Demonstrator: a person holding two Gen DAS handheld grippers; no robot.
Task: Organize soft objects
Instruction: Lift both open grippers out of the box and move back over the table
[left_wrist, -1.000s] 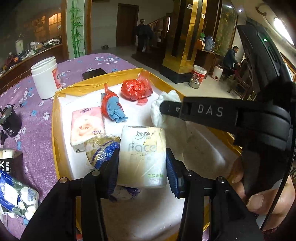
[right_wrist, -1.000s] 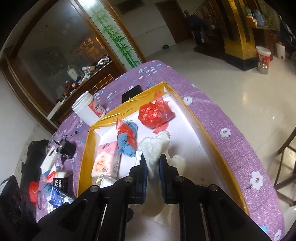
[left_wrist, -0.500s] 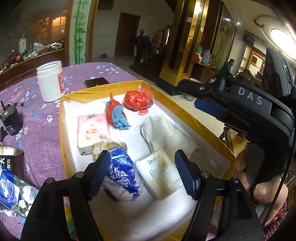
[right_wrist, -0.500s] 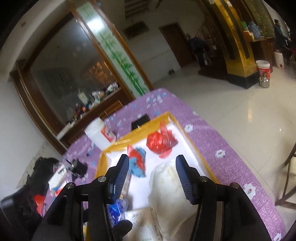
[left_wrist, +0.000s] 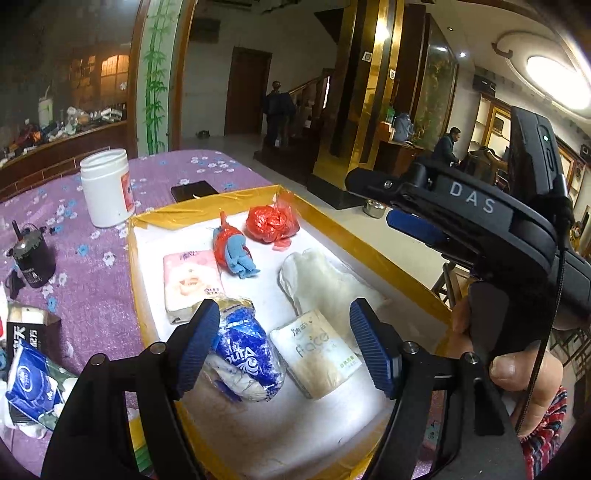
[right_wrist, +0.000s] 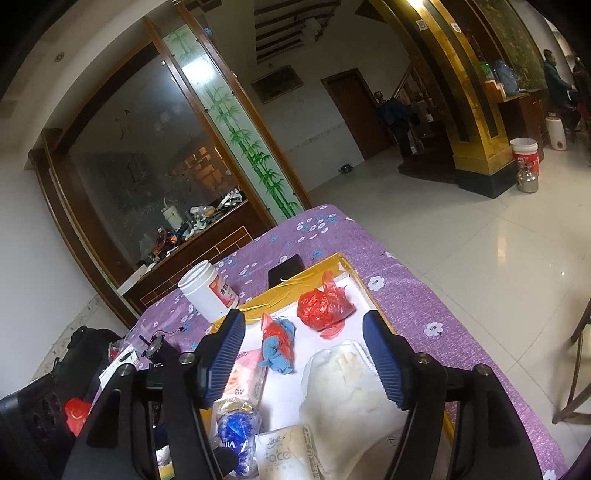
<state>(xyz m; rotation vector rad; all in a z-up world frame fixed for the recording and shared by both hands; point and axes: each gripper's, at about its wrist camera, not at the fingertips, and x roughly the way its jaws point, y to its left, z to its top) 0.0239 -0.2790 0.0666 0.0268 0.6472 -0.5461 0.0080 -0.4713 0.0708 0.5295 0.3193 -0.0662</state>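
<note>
A gold-rimmed tray (left_wrist: 369, 243) lined in white holds the soft things. These are a white "Face" tissue pack (left_wrist: 317, 350), a blue-and-white pack (left_wrist: 243, 358), a pink tissue pack (left_wrist: 192, 280), a blue cloth in red plastic (left_wrist: 234, 251), a red bag (left_wrist: 271, 223) and a white cloth (left_wrist: 325, 284). My left gripper (left_wrist: 281, 310) hovers over the near packs with its jaws opening and nothing gripped. My right gripper (right_wrist: 303, 315) is above the white cloth (right_wrist: 351, 391). Its jaws are also opening, and its pads are clear of the cloth.
The tray sits on a purple flowered tablecloth (left_wrist: 92, 266). Left of the tray are a white jar (left_wrist: 105, 188), a black phone (left_wrist: 194, 190), a small black device (left_wrist: 31, 262), a black box (left_wrist: 26, 332) and a blue tissue pack (left_wrist: 29, 384). A hand (left_wrist: 517, 369) holds the right gripper.
The left jaws let go of the Face pack, which now lies flat in the tray. The right jaws released the white cloth. Both grippers spread wide and lifted back from the tray.
</note>
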